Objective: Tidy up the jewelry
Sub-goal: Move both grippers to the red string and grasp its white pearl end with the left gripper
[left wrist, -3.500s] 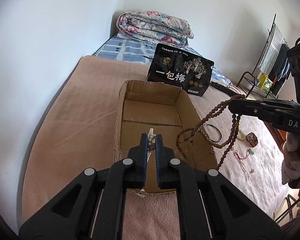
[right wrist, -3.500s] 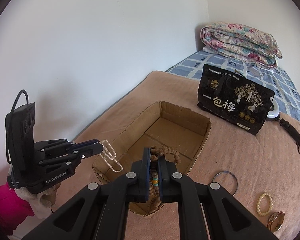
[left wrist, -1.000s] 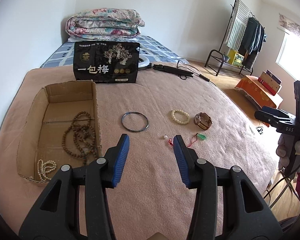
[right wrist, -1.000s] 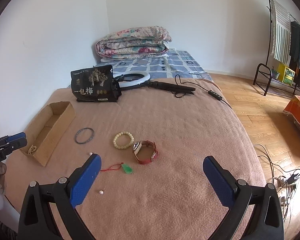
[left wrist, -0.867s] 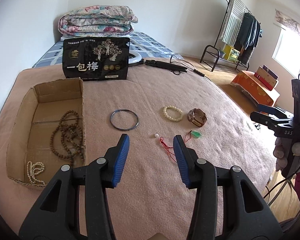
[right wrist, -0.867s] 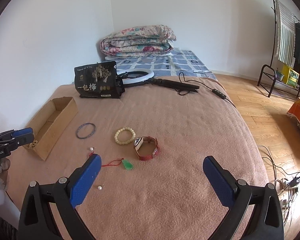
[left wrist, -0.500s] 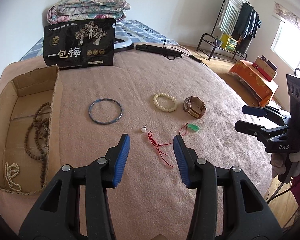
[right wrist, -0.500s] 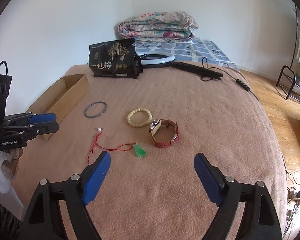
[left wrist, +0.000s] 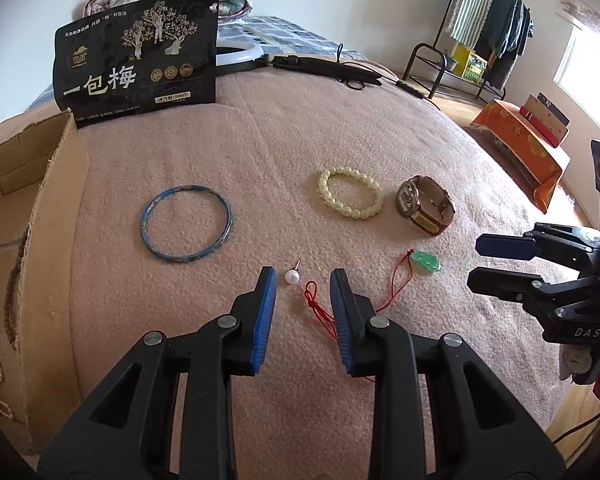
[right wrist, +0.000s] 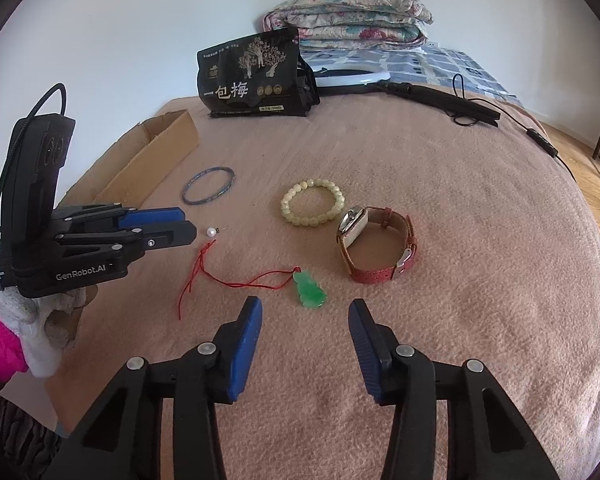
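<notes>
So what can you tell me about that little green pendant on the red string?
The green pendant looks like glossy jade-like stone, carved in a gourd shape, lying flat on the pinkish blanket. A thin red cord is tied to its narrow top and trails loosely away, ending in a knot near the pearl stud. Nothing grips it: the right gripper sits just short of it, jaws closing, the pendant not between them. The watch lies close by, apart.

The cardboard box [left wrist: 56,216] is cut off at the left edge.
</notes>
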A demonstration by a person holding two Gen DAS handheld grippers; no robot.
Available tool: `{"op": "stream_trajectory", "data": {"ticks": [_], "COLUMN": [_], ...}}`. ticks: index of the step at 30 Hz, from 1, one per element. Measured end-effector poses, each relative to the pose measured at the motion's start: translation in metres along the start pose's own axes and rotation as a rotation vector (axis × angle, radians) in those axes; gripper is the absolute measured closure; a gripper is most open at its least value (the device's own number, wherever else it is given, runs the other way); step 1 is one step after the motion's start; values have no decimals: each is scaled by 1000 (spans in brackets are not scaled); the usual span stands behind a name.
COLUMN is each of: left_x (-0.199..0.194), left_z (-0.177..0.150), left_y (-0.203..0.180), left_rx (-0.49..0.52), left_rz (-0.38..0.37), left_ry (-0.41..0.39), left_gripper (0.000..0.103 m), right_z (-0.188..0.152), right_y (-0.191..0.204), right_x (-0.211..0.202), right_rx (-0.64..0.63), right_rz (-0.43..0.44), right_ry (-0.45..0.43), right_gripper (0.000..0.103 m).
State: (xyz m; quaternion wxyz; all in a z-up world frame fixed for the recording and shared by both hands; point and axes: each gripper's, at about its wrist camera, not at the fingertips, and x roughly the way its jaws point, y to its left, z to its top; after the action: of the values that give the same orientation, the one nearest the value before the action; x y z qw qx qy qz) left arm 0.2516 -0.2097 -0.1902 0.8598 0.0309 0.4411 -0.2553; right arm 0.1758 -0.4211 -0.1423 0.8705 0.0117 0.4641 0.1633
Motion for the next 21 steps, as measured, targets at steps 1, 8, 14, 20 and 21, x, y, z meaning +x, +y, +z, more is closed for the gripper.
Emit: {"op": "stream_trajectory", "data": {"ticks": [1, 8, 14, 20, 21], "left_x": [3, 12, 18, 23, 24], "left_z": [0, 1, 2, 0, 0], "left_y": [2, 8, 7, 5, 5], "left_rx": [-4, -17, -6, 9, 9], "left_rz": [-1, 0, 2, 6, 7], "left_ry": [5, 8, 14, 23, 23], "left_gripper": [79, 82, 83, 87, 87], "right_z": [1, 3, 7, 9, 9], "right_y": [0, 3, 4, 1, 1], "right_x": [3, 17, 28, 37, 38], "right_rx": [-5, -23, -31, -36, -35], "right_rz": [3, 22, 12, -2, -4], "right_ry": [4, 23, 32, 48, 50], "right_gripper": [59, 65, 68, 70, 70]}}
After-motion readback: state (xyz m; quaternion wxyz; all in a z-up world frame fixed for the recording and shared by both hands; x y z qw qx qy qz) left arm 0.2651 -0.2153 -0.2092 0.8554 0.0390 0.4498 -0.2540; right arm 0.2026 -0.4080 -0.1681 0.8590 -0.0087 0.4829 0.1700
